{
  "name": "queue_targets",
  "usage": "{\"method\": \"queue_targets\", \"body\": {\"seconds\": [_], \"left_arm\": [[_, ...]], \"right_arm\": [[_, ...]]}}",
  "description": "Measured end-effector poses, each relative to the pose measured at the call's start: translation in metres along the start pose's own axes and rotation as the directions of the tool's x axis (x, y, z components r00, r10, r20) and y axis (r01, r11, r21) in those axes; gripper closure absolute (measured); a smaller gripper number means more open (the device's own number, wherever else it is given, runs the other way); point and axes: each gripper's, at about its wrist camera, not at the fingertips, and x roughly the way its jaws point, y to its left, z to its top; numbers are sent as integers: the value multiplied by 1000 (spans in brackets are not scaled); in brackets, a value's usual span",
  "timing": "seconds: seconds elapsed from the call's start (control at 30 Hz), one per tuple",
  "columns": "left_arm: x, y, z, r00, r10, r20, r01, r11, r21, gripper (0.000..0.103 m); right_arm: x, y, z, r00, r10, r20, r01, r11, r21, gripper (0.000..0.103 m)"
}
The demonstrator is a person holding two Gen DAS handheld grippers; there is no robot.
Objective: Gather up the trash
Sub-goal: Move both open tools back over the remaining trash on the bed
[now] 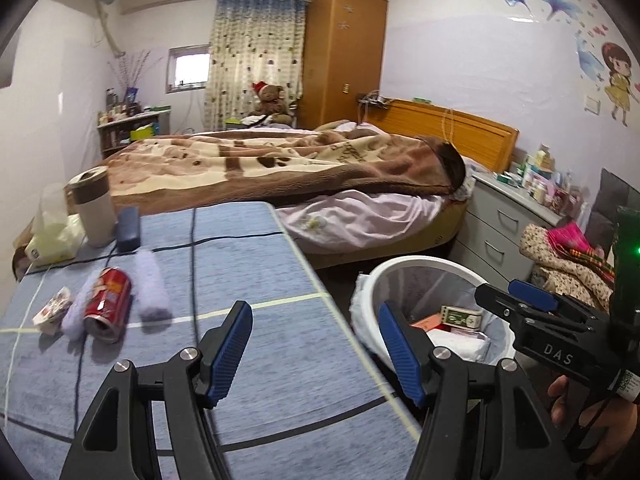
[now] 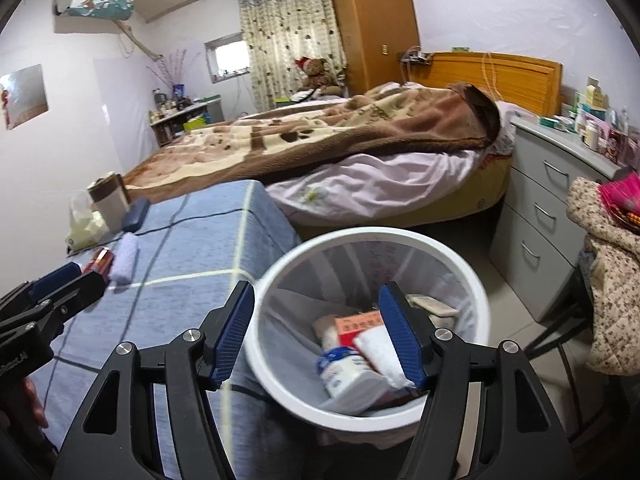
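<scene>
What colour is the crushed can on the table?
Red, with a silver top; the can shows best in the left wrist view.

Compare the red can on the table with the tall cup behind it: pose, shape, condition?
The red can lies on its side, crushed and dented; the tall cup stands upright and looks intact. The can is red with a bare metal end facing the camera; the cup is cream with a brown band near its top. The can sits between two pale purple rolls; the cup stands next to a dark case. Both rest on the blue tablecloth.
</scene>
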Motion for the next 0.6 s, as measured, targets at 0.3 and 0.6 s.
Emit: {"method": "queue_targets", "body": {"seconds": [0.3, 0.6], "left_arm": [[-21, 45, -9, 995, 93, 26, -92, 995, -42, 36], [-44, 90, -13, 978, 203, 38, -199, 975, -97, 31]], "right_arm": [[7, 33, -2, 998, 53, 19, -52, 997, -58, 37], [15, 68, 0, 991, 131, 3, -130, 987, -94, 37]]}}
